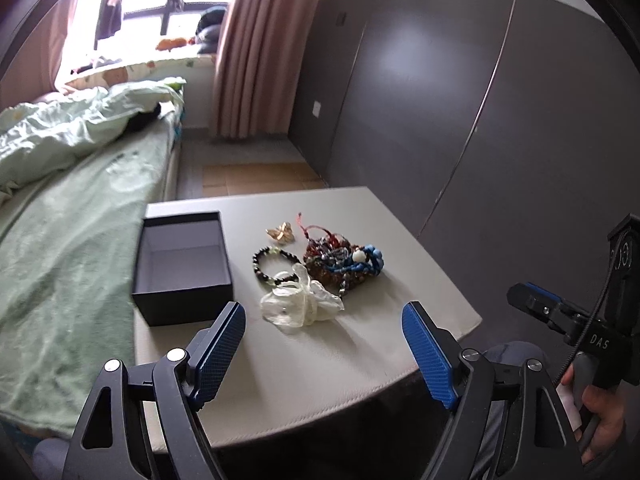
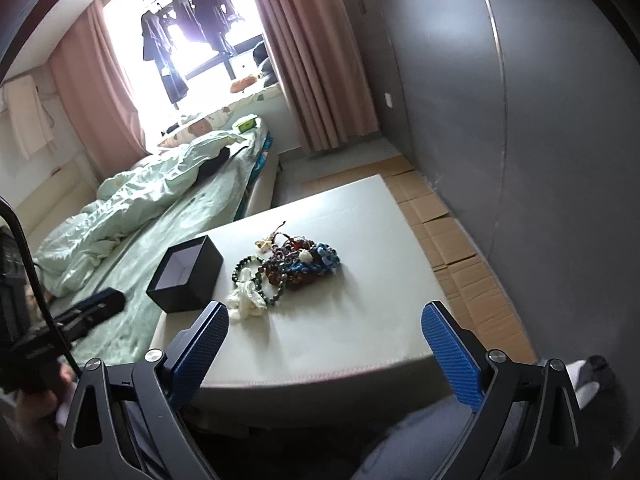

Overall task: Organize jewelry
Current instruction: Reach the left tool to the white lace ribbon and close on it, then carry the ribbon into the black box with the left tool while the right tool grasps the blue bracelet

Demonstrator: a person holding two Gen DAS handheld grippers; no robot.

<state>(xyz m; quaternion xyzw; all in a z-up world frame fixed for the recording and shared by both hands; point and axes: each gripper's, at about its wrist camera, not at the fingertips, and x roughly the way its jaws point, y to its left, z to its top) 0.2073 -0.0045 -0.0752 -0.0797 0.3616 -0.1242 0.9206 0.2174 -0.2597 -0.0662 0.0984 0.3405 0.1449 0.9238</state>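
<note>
Open dark box (image 1: 182, 268), empty, upright, just beside tangled bead bracelets (image 1: 340, 264), white pouch (image 1: 300, 304), gold brooch (image 1: 281, 233)

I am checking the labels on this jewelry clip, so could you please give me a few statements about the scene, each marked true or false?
1. The black box on the table is open and holds no jewelry. True.
2. The left gripper is shut on a bracelet. False: its jaws stand wide apart with nothing between them.
3. The white fabric flower lies inside the box. False: it lies on the table, beside the box.
4. The dark bead bracelet lies between the box and the tangled pile of beads. True.
5. The right gripper is open and holds nothing. True.
</note>
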